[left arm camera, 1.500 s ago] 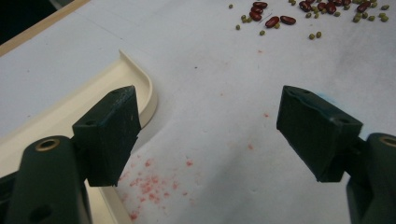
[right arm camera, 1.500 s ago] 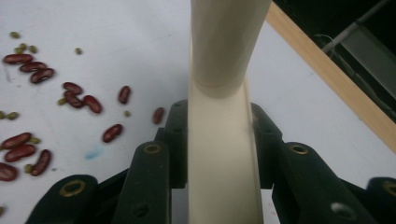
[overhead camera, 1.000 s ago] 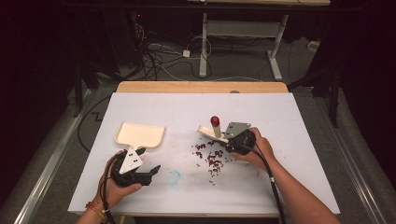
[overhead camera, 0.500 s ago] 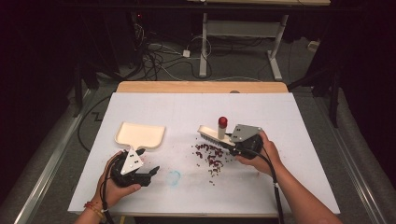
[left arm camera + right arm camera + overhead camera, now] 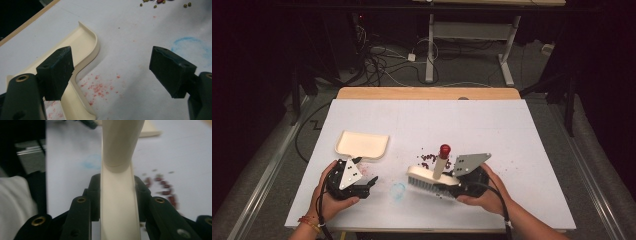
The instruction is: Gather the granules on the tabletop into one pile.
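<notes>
1. The table (image 5: 512, 130) is covered by a white sheet, with a strip of bare wood along its far edge; the person's forearms come in from the near side.
2. The right gripper (image 5: 462, 182) is clamped on a cream brush (image 5: 432, 177). In the right gripper view the brush handle (image 5: 118, 195) runs straight up between the two jaws, which press it from both sides. From above, the brush head lies low over the sheet to the left of the right hand (image 5: 484, 192), bristles downward, and the red-tipped end of the handle (image 5: 445, 149) rises above it (whether the bristles touch the sheet I cannot tell).
3. The left gripper (image 5: 371, 184) is released and holds nothing: in its own view the jaws stand wide apart over bare sheet. The left hand (image 5: 329, 195) holds it low at the near left of the table.
4. A cream dustpan (image 5: 362, 144) lies flat on the sheet just beyond the left gripper. Its tray looks empty, and in the left gripper view its handle (image 5: 75, 100) runs under the left jaw.
5. Dark red beans (image 5: 428, 159) lie scattered on the sheet just beyond the brush head, with a few small green ones (image 5: 187, 4) among them.
6. A faint blue ring (image 5: 398, 190) marks the sheet between the two grippers, and pale red specks (image 5: 100, 87) stain it beside the dustpan handle.
</notes>
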Available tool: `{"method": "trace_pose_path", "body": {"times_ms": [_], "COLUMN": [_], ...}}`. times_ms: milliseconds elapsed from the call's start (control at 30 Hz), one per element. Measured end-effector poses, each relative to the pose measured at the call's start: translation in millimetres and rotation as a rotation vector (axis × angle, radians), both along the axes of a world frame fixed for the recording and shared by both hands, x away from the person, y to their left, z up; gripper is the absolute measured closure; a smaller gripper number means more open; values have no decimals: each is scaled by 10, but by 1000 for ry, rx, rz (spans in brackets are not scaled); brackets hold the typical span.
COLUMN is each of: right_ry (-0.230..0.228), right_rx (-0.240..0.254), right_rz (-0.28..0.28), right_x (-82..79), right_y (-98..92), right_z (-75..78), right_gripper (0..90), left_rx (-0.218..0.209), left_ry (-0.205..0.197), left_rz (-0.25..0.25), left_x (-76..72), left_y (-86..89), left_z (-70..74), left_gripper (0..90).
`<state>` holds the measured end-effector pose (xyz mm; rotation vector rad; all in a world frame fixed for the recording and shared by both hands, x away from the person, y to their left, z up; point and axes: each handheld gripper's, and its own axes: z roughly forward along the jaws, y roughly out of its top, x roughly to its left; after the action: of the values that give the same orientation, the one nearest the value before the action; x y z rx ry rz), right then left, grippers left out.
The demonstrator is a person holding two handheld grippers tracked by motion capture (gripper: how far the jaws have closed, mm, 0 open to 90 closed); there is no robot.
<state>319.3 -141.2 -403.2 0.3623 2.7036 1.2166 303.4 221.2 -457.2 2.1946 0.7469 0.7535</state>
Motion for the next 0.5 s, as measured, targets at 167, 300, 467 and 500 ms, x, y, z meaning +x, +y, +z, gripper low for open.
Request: {"method": "trace_pose_path", "body": {"times_ms": [167,300,467,500], "right_ry": [60,67,70,70], "right_rx": [-34,-14,-2,-2], "right_rz": [27,20,-41,-41], "right_x": [-59,-44,119,119], "right_y": [168,221,137,137], "right_z": [-143,-194,-220,-220], "right_gripper": [677,676,676,676], "left_rx": [-11,-9,-5,-4], "left_ry": [-3,-9,1,1], "left_rz": [3,0,-6,-9], "left_x": [4,-4,-2,-2], "left_y": [22,24,19,15], "left_z": [15,20,7,6], "left_gripper": [183,183,183,183]}}
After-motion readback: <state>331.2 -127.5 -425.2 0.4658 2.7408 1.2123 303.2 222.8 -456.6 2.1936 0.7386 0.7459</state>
